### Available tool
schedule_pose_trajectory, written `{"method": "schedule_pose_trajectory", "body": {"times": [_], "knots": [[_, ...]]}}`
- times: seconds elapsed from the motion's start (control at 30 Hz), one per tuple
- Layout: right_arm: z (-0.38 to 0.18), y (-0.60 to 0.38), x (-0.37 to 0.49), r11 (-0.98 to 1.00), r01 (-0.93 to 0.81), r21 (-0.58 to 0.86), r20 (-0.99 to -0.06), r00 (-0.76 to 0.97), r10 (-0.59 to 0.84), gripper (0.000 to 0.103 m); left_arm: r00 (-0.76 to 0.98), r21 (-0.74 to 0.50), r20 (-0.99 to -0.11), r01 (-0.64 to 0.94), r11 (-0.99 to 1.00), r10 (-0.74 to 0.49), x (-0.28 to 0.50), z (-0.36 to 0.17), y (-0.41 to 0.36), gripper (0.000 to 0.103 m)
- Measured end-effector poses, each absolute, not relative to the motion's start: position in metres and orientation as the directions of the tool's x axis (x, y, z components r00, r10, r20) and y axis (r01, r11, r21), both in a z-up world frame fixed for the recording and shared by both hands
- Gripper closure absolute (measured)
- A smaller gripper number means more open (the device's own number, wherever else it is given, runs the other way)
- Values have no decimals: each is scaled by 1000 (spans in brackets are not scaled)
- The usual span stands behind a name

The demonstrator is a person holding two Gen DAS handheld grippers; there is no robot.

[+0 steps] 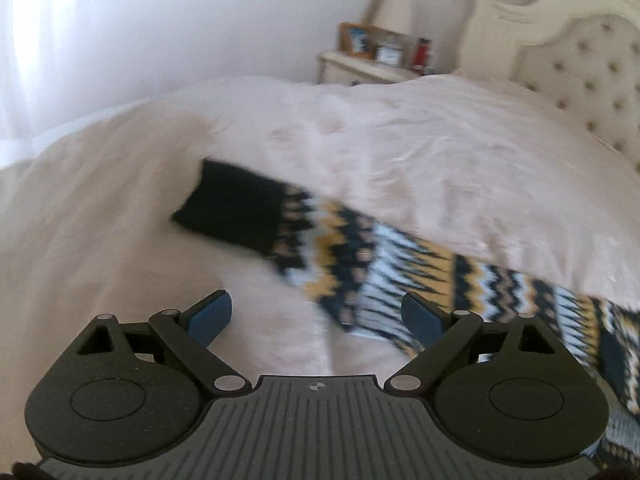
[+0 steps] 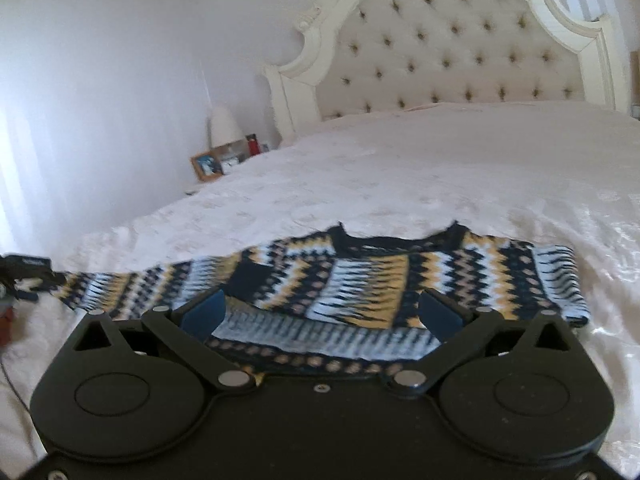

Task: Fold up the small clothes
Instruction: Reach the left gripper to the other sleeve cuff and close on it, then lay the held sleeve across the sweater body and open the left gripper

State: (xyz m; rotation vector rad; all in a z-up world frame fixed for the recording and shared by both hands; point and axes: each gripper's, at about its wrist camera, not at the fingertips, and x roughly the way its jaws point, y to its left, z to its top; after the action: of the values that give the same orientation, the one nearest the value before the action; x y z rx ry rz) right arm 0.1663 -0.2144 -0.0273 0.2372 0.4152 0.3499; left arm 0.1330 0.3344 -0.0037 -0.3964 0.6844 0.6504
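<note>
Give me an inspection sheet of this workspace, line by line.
Surface: bed with a pale pink cover, wrinkled.
Job's things: patterned sweater lies spread on the cover, one sleeve with a dark cuff stretched out.
Clutter: nothing seen on the cover besides the sweater.
Grippers: left gripper open, holding nothing, above the sleeve; right gripper open, holding nothing, over the sweater's lower part.
Cables: thin dark cord at the right view's left edge.
Surroundings: tufted headboard; nightstand with lamp, photo frame and red bottle.

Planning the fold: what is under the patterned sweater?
The sweater lies flat on the pale bedspread. Whatever is beneath its body stays covered.
</note>
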Motion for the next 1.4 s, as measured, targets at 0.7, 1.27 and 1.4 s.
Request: {"method": "schedule_pose_trajectory", "body": {"times": [0.7,1.27,1.4], "knots": [[-43,-230,199,874,-218,434,-438,797,416,1,626,-190,-619,-704,684,474,171,4,364,97],[-57,-255,205,906,-119,406,-522,783,337,1,902,-222,-431,-115,968,8,272,102,144,97],[-58,-260,206,901,-103,422,-524,783,335,1,903,-232,-419,-9,973,-92,295,94,97,97]]}}
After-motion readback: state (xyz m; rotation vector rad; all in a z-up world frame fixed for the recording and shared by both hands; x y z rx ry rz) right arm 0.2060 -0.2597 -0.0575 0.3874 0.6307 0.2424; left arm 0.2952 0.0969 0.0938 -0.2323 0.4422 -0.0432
